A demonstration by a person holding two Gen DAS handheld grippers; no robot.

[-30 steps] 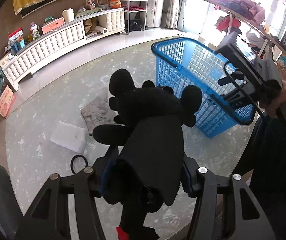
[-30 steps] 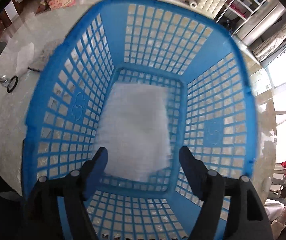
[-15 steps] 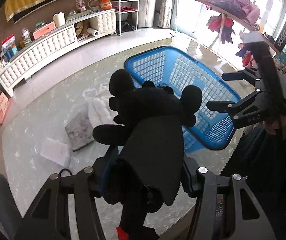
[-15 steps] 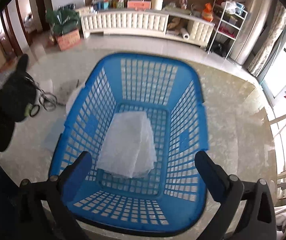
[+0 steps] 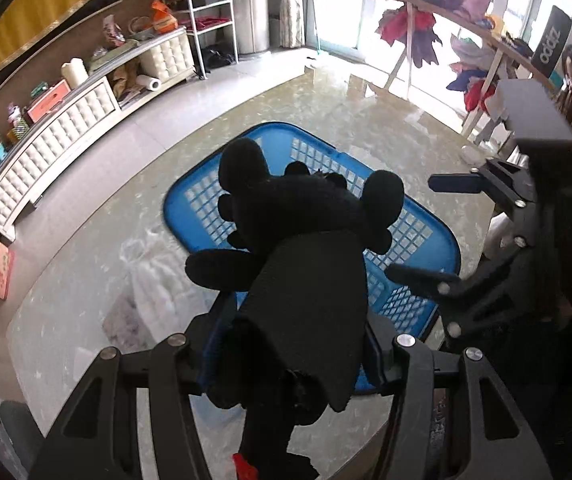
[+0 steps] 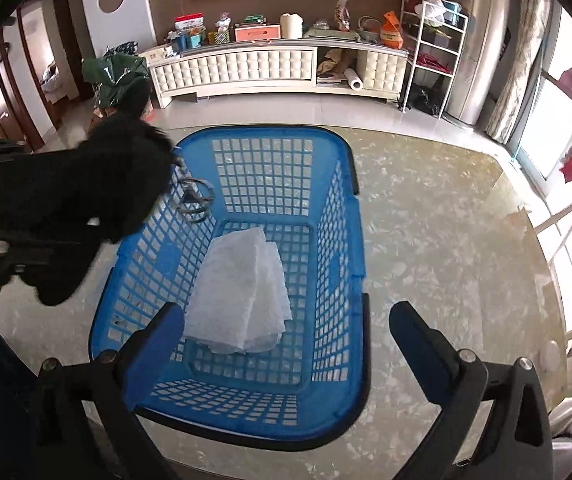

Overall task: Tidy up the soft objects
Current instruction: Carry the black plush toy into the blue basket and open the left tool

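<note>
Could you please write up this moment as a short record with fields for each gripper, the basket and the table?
left gripper: shut on the black plush toy, carried above the basket's left rim
right gripper: open, nothing between its jaws, which have just been opening
blue basket: on the marble table, holding a folded white cloth
table, left of basket: white bag, grey cloth

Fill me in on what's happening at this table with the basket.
A person with a gripper in each hand is sorting soft things into a blue basket. The left gripper is shut on a black plush toy, held at the basket's left edge. The right gripper hangs open and empty above the basket, its jaws having just been opening. A folded white cloth already lies inside.
</note>
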